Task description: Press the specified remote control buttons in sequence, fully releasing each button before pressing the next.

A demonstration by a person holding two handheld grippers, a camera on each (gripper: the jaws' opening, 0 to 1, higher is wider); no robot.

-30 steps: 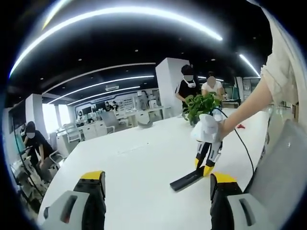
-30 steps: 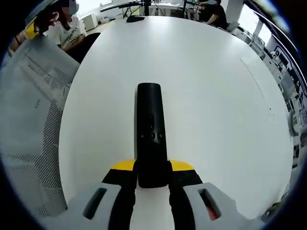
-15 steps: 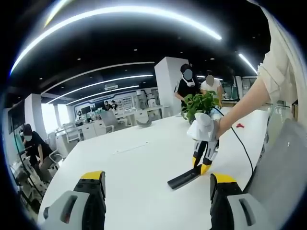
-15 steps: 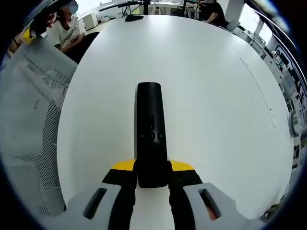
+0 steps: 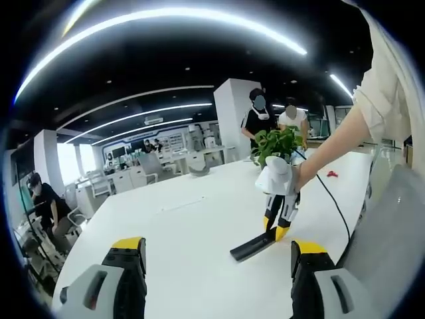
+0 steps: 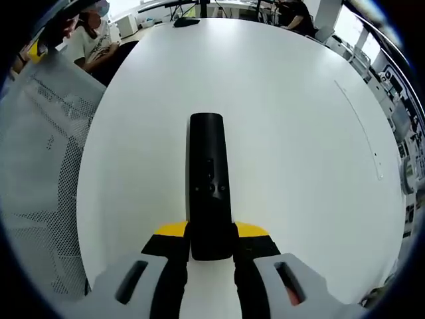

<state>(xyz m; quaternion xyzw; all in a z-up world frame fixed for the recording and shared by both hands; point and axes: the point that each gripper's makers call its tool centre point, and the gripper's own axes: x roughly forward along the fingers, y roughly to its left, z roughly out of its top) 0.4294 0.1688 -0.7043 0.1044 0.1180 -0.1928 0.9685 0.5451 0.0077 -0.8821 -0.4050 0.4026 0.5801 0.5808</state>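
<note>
A slim black remote control (image 6: 208, 179) with small buttons on top lies lengthwise between my right gripper's (image 6: 211, 240) yellow-tipped jaws, which are shut on its near end. It points away over the white table (image 6: 299, 133). In the left gripper view the same right gripper (image 5: 276, 229), held by a person's hand, grips the remote control (image 5: 252, 246) low over the white table (image 5: 192, 226); whether its far end touches the surface I cannot tell. My left gripper (image 5: 218, 247) hangs well back from it, jaws wide open with nothing between them.
A mesh-backed chair (image 6: 40, 173) stands at the table's edge, with a seated person (image 6: 89, 36) beyond it. A potted plant (image 5: 279, 144) and a black cable (image 5: 335, 203) lie behind the right gripper. Two people (image 5: 260, 116) stand by a white pillar (image 5: 232, 119).
In the left gripper view the right gripper has shifted a little to the left with the remote control. Its hold on the remote is the same. My left gripper has stayed open.
</note>
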